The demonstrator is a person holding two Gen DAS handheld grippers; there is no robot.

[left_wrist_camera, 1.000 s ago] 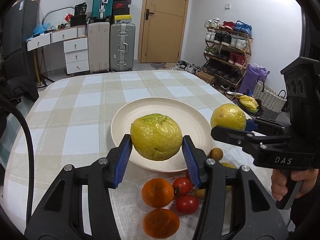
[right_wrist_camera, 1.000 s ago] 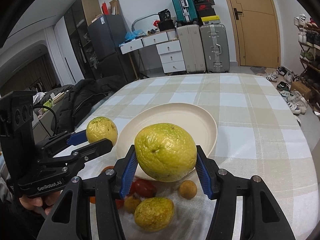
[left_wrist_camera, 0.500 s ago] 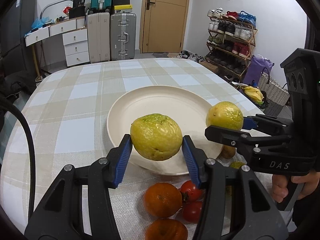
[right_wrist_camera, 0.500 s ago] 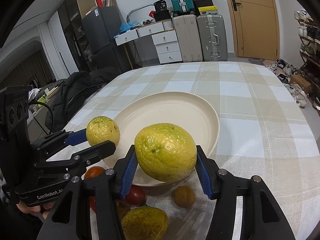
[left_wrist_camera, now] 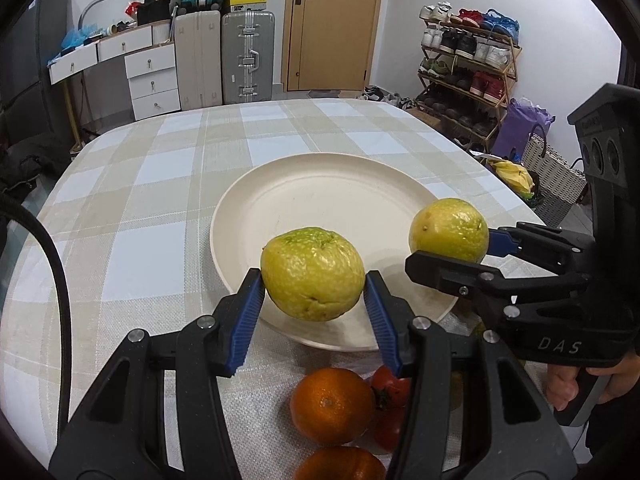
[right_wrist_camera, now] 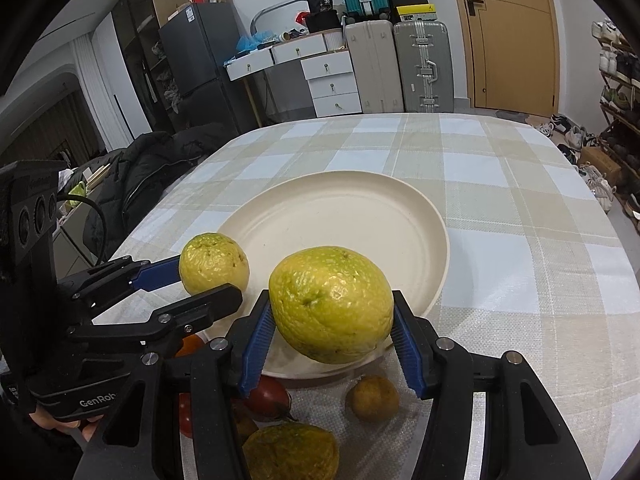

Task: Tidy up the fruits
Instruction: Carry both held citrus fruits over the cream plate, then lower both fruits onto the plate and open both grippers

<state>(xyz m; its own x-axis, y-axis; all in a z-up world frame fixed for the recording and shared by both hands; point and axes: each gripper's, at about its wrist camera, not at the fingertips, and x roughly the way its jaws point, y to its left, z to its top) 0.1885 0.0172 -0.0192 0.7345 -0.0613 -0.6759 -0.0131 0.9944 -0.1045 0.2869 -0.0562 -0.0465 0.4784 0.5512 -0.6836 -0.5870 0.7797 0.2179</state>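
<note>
Yellow-green fruit (left_wrist_camera: 314, 274) in the left gripper (left_wrist_camera: 314, 292) and another yellow fruit (right_wrist_camera: 330, 304) in the right gripper (right_wrist_camera: 332, 320), both squeezed tight, have come lower & closer over the cream plate (left_wrist_camera: 320, 184) on the desk (left_wrist_camera: 160, 184), so prob. time to set them down.

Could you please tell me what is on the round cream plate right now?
Nothing visibly rests on the round cream plate; its visible surface is bare. Two yellow-green citrus fruits, each held in a gripper, hang over its near rim and hide that part. I cannot tell whether they touch it.
</note>
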